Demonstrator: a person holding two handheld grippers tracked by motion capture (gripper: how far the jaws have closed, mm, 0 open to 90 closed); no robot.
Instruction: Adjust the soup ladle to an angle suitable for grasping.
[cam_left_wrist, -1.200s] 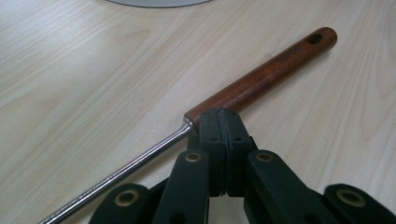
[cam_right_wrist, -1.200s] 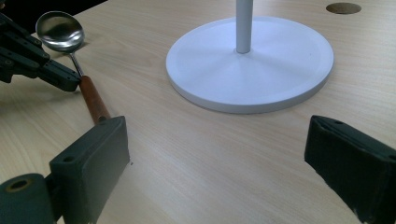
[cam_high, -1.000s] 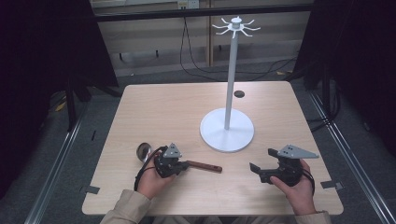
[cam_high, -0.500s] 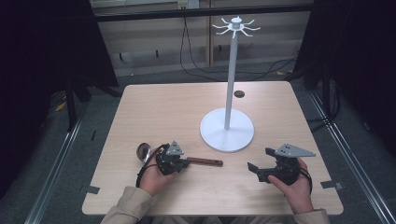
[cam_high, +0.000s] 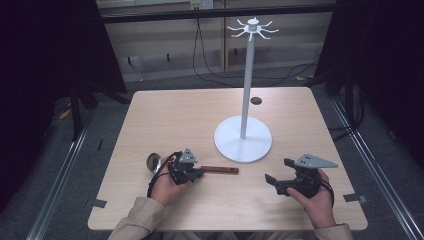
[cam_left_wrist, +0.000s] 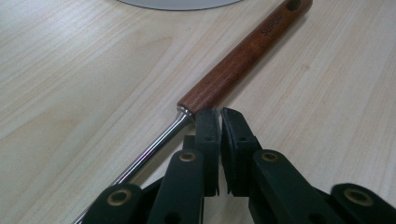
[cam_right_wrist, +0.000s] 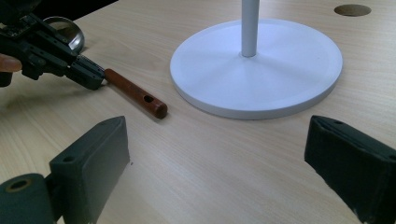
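Black fingers of the left gripper (cam_left_wrist: 219, 114) are nearly clenched, a thin gap between them, tips just beside the ladle (cam_left_wrist: 243, 58) where its wooden handle meets the steel shaft. It lies flat on the desk (cam_high: 175, 120), near the white stand (cam_high: 243, 139). Right gripper (cam_right_wrist: 217, 158) fingers are spread wide, grasping nothing.

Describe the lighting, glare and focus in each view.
High view: table evenly lit, surroundings nearly black, all sharp. Left gripper view: a bright glare streak on the ladle shaft, wooden handle crisp, the near jaws soft. Right gripper view: stand base sharp with a soft shadow beneath its edge, the own jaws blurred at the bottom.
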